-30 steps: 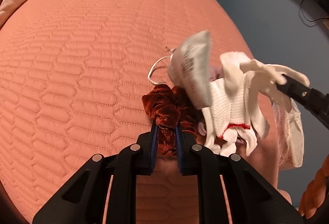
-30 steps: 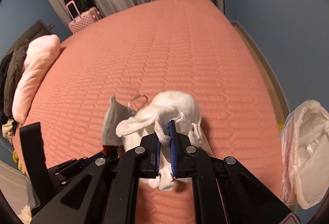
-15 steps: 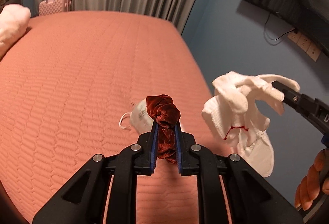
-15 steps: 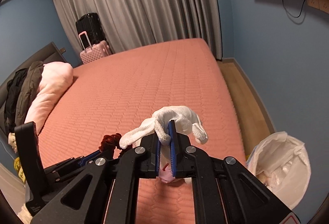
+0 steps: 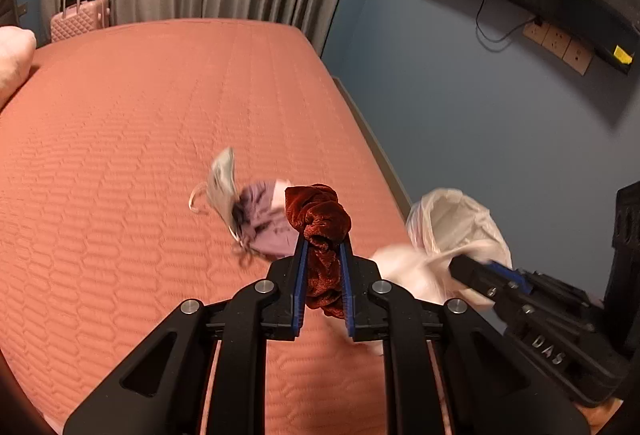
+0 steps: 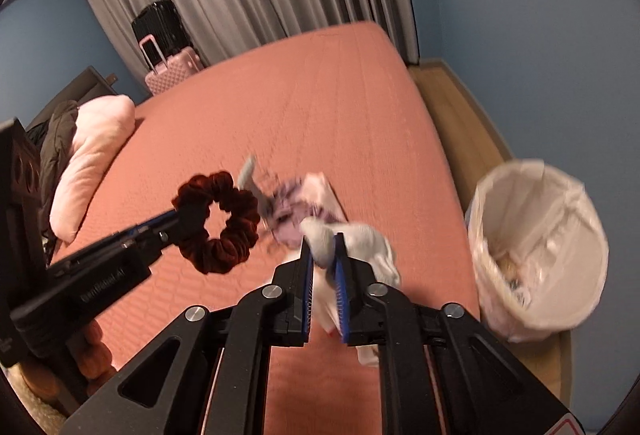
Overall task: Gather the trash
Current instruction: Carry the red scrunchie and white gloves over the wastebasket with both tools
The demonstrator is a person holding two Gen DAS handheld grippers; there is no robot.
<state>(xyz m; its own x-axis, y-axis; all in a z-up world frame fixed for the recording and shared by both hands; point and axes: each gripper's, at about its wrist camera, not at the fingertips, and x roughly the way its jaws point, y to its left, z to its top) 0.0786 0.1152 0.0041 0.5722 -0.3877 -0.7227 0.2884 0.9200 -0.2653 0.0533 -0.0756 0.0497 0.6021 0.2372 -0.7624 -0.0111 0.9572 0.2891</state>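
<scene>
While both grippers hang over the bed (image 5: 120,155), trash is carried.
Left gripper (image 5: 322,247) clamps a scrunchie (image 5: 320,219); right gripper (image 6: 323,247), jaws opening, has a white glove (image 6: 360,243) between them.

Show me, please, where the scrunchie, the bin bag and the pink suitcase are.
scrunchie (image 6: 218,221): right wrist view, its lower ring.
bin bag (image 6: 536,219): right wrist view, inner wall.
pink suitcase (image 5: 80,20): left wrist view, front face.

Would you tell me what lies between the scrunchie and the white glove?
In the right wrist view, a purple cloth lying on the bed shows between the scrunchie and the glove.
</scene>
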